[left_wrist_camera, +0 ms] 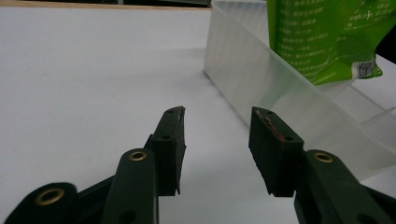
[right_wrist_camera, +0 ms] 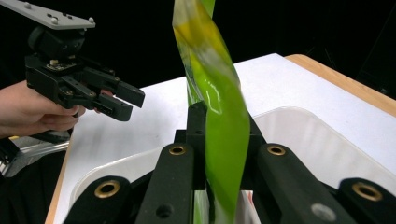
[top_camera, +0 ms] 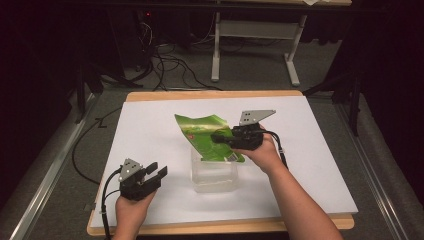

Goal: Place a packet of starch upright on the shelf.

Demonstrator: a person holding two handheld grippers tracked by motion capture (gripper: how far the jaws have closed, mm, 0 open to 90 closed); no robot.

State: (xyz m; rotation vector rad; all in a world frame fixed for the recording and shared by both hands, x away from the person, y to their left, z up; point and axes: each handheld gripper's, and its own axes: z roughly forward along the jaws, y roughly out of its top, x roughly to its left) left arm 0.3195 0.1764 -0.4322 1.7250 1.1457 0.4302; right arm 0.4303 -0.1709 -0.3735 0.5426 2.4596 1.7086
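Observation:
A green foil bag [top_camera: 200, 132] hangs tilted over a clear plastic box [top_camera: 214, 177] in the middle of the white table. My right gripper [top_camera: 217, 137] is shut on the bag's right edge, just above the box. In the right gripper view the bag [right_wrist_camera: 219, 98] stands pinched edge-on between the two jaws, with the box rim [right_wrist_camera: 303, 135] below. My left gripper [top_camera: 156, 170] is held near the table's front left, open, nothing between its pads [left_wrist_camera: 173, 135]. From it, the box wall [left_wrist_camera: 261, 79] and the bag's lower corner [left_wrist_camera: 322, 37] show to the right.
The white board [top_camera: 310, 150] lies on a wooden table top with bare room on both sides of the box. Cables [top_camera: 170, 65] and a table frame [top_camera: 255, 30] stand on the floor behind. The left gripper [right_wrist_camera: 123, 100] shows at the far left.

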